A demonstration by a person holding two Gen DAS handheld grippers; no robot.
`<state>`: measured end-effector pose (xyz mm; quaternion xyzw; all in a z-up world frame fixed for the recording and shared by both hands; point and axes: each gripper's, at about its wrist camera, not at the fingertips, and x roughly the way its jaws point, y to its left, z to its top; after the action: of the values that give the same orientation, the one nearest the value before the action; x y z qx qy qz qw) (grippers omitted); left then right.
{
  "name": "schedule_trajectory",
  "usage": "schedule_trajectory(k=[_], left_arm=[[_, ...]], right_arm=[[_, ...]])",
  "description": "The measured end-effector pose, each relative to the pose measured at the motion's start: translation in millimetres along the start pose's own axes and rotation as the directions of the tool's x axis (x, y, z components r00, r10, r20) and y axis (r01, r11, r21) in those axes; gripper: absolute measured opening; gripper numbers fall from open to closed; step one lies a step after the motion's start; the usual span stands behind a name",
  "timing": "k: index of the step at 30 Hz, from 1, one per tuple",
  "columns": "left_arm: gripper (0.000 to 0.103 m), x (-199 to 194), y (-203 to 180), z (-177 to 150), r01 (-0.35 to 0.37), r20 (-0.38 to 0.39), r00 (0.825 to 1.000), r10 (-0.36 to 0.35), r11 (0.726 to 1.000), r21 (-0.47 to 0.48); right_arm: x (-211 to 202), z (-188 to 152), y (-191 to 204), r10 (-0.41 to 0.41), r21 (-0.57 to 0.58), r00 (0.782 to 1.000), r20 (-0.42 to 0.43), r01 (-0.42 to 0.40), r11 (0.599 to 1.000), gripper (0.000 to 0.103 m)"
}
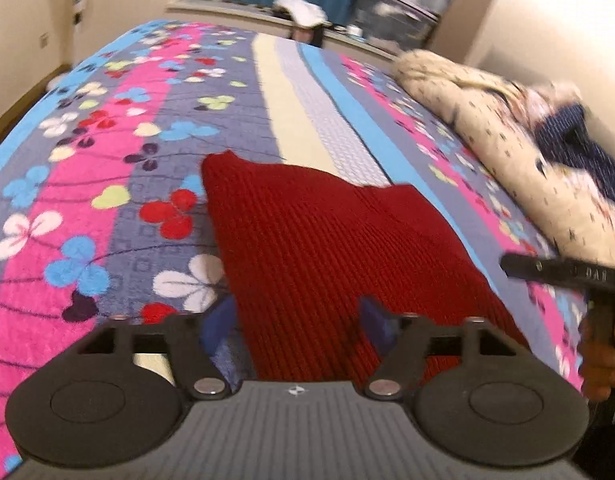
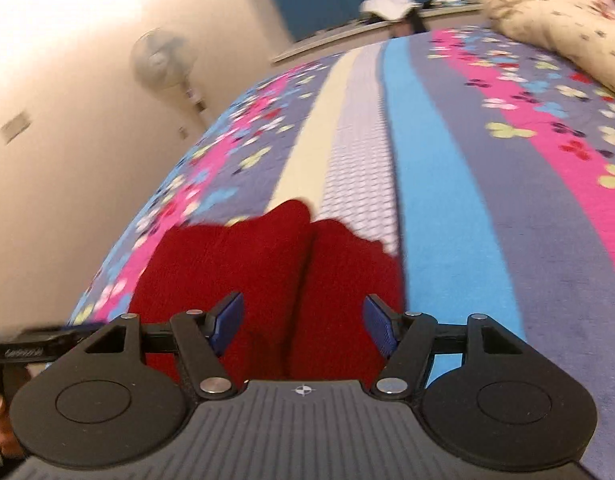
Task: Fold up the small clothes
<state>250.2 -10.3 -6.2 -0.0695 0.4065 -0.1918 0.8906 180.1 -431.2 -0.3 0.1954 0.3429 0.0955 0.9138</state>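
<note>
A red ribbed knit garment (image 1: 327,248) lies flat on the flowered bedspread (image 1: 107,168), its far edge stepped as if one layer lies over another. My left gripper (image 1: 297,322) hovers over its near end, blue fingers (image 1: 219,324) wide apart, nothing pinched. In the right wrist view the same red garment (image 2: 267,264) shows a crease down its middle. My right gripper (image 2: 303,322) stands open above it, pads clear of the cloth. The other gripper (image 1: 563,276) enters from the right, held by a hand (image 1: 603,360).
A cream patterned quilt (image 1: 507,140) is heaped along the bed's right side with dark blue cloth (image 1: 579,140) on it. A ledge (image 1: 227,10) with a white item (image 1: 303,10) runs behind the bed. A standing fan (image 2: 163,60) is by the wall.
</note>
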Motion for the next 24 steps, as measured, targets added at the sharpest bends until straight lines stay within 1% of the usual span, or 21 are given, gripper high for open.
schedule_trajectory(k=[2,4,6,8,10,12,14,17,19,21,22,23,24], left_arm=[[0.084,8,5,3,-0.002,-0.022,1.0,0.001,0.999,-0.05],[0.088,17,9,5,0.007,-0.058,0.998,-0.012,0.996,-0.092],[0.098,27,12,5,0.01,-0.086,0.996,-0.022,0.991,-0.132],[0.103,39,17,5,0.018,-0.11,0.993,-0.037,0.985,-0.174],[0.103,49,22,4,0.044,-0.129,0.989,-0.074,0.974,-0.224],[0.103,59,28,3,0.078,-0.146,0.981,-0.124,0.955,-0.285],[0.103,69,33,1,0.107,-0.158,0.973,-0.167,0.936,-0.335],[0.103,82,36,0,0.147,-0.165,0.96,-0.225,0.911,-0.387],[0.103,89,37,1,0.16,-0.163,0.957,-0.239,0.906,-0.393],[0.103,94,35,1,0.163,-0.154,0.959,-0.237,0.909,-0.382],[0.103,96,34,2,0.162,-0.149,0.961,-0.233,0.911,-0.379],[0.103,97,33,2,0.16,-0.145,0.963,-0.229,0.912,-0.378],[0.103,98,32,2,0.157,-0.14,0.965,-0.223,0.914,-0.375]], right_arm=[[8,2,-10,-0.036,0.052,0.999,-0.026,0.037,0.998,0.071],[21,2,-22,-0.07,0.108,0.994,-0.088,0.08,0.991,0.072],[34,-1,-34,-0.1,0.158,0.981,-0.164,0.126,0.979,0.072],[43,-2,-43,-0.084,0.207,0.973,-0.216,0.13,0.97,0.072],[48,-5,-44,-0.066,0.221,0.972,-0.226,0.117,0.968,0.072],[51,-5,-41,-0.068,0.194,0.972,-0.226,0.113,0.974,0.074],[55,-5,-42,-0.059,0.193,0.972,-0.229,0.104,0.976,0.075],[61,-5,-49,-0.033,0.21,0.971,-0.235,0.084,0.974,0.077],[62,-4,-52,-0.012,0.215,0.972,-0.236,0.064,0.975,0.079],[64,-2,-55,0.01,0.217,0.972,-0.233,0.042,0.975,0.078],[66,-3,-55,0.024,0.219,0.973,-0.229,0.028,0.975,0.078],[66,-2,-56,0.036,0.219,0.973,-0.227,0.015,0.976,0.072],[68,-2,-55,0.052,0.219,0.973,-0.223,-0.002,0.976,0.06]])
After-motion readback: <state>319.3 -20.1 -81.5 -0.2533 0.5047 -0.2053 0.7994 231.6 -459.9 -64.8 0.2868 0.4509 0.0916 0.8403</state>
